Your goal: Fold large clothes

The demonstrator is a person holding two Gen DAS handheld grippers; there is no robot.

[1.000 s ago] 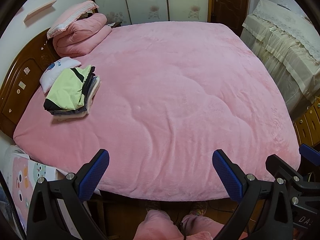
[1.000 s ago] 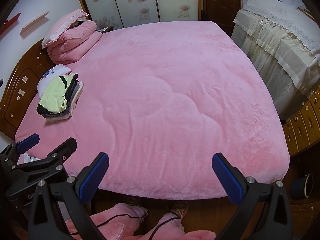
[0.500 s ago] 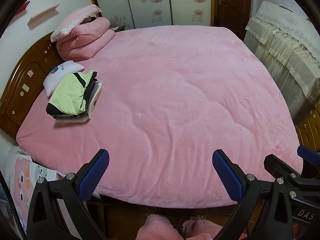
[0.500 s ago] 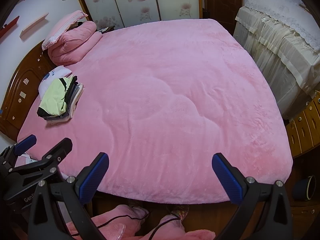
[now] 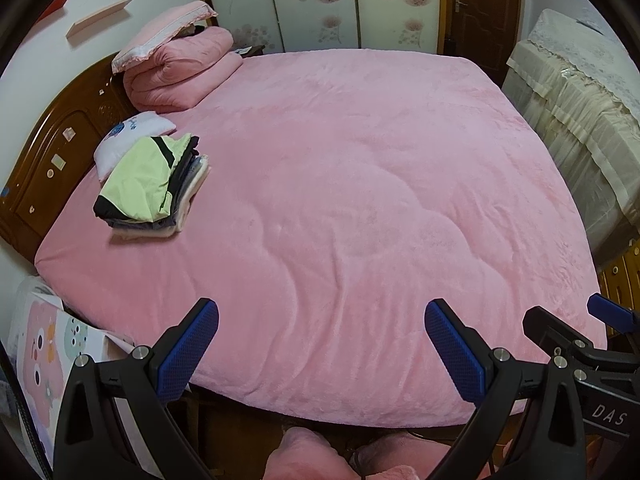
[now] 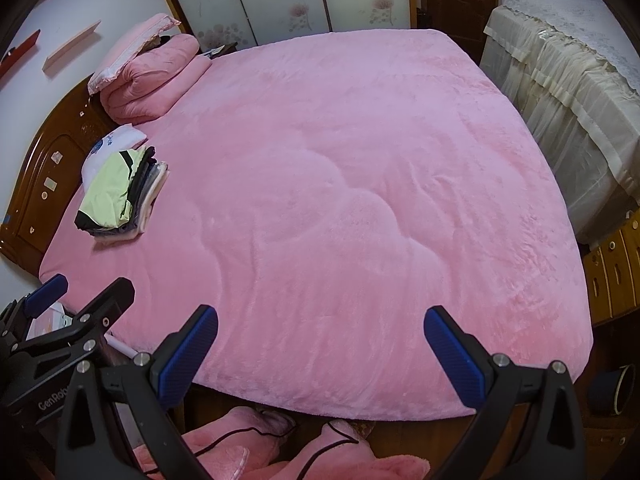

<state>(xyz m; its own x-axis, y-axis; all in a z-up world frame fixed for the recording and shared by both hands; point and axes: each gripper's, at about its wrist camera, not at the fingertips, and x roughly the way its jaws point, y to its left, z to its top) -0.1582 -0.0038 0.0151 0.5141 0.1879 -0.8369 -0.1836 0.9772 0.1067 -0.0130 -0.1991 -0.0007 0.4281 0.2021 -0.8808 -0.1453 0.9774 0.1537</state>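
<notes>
L gripper (image 5: 322, 344): jaws wide apart, nothing btwn the blue pads (image 5: 188, 354); it hangs over the near edge of the bed, above the pink blanket (image 5: 360, 200) w/o touching it. R gripper (image 6: 321, 350): also spread wide, holding nothing, likewise over the near edge. The two sit side by side; each shows at the edge of the other's view, R at the lower right of the L wrist cam and L at the lower left of the R wrist cam.

Blanket covers the whole bed, smooth apart from shallow quilted creases thru the middle. Below the pads, pink-trousered legs and slippers (image 6: 280, 452) stand on the floor at the bed's foot, w/ a black cable across them.

Task item: stack of folded clothes (image 5: 150, 186) lies on the blanket at the far left, near the headboard (image 5: 52, 152), well apart from both grippers. Top piece is pale green w/ black trim; grey and light pieces under it. A white pillow (image 5: 128, 140) touches the stack's far side. Further back, a folded pink quilt (image 5: 180, 68) w/ a pink pillow on top sits at the head corner.

Right of bed: furniture under a cream lace cover (image 6: 560, 80), wooden drawers (image 6: 612, 264) nearer. Floral panels (image 5: 320, 4) and a dark door behind.
</notes>
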